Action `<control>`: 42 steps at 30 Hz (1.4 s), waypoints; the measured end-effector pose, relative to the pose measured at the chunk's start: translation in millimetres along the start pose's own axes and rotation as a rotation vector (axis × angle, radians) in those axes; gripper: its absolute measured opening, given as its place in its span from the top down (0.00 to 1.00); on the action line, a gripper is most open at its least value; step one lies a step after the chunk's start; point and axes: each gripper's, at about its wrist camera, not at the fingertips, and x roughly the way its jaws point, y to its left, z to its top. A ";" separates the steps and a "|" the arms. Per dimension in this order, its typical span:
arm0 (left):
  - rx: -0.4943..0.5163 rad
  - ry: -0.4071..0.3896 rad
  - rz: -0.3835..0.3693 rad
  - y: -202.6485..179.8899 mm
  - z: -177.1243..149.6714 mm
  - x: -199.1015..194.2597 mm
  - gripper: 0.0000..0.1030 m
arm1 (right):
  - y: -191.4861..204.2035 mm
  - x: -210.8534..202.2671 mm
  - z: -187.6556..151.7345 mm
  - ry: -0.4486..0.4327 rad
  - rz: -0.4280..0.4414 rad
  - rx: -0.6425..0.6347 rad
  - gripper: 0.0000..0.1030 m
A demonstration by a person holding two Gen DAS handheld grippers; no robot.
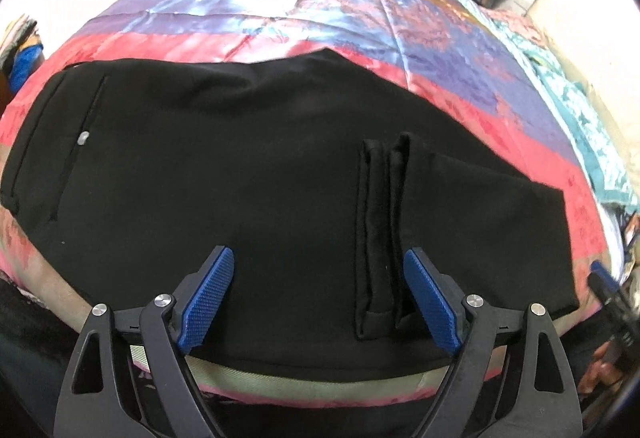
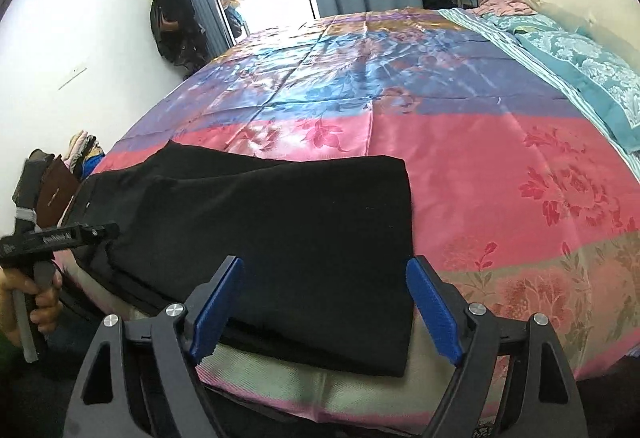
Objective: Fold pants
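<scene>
Left wrist view: black pants (image 1: 240, 166) folded flat on a flowered bedspread (image 1: 320, 6), near its front edge; leg hems (image 1: 380, 238) lie doubled on top. Left gripper (image 1: 318, 298) spread wide above the cloth, pinching nothing.

Right wrist view: pants (image 2: 280, 230) by the bed's near edge. Right gripper (image 2: 324, 302) spread, empty. A hand (image 2: 36, 298) holds the other tool at left.
</scene>
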 end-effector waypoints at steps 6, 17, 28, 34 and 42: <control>-0.044 0.002 0.044 17.6 0.9 -2.9 0.14 | 8.0 12.1 -6.3 0.024 0.000 -0.052 0.19; -0.098 0.029 0.091 63.5 20.8 -14.3 0.10 | 2.2 38.7 -14.4 0.128 -0.016 -0.032 0.12; -0.358 0.014 0.032 245.0 122.9 -27.8 0.09 | 10.3 45.5 -16.7 0.132 -0.036 -0.049 0.04; -0.218 0.224 0.007 248.3 110.1 34.1 0.01 | 10.0 44.3 -17.8 0.135 -0.034 -0.050 0.04; -0.231 0.261 -0.074 256.5 99.2 52.7 0.00 | 11.4 49.0 -17.2 0.133 -0.044 -0.049 0.00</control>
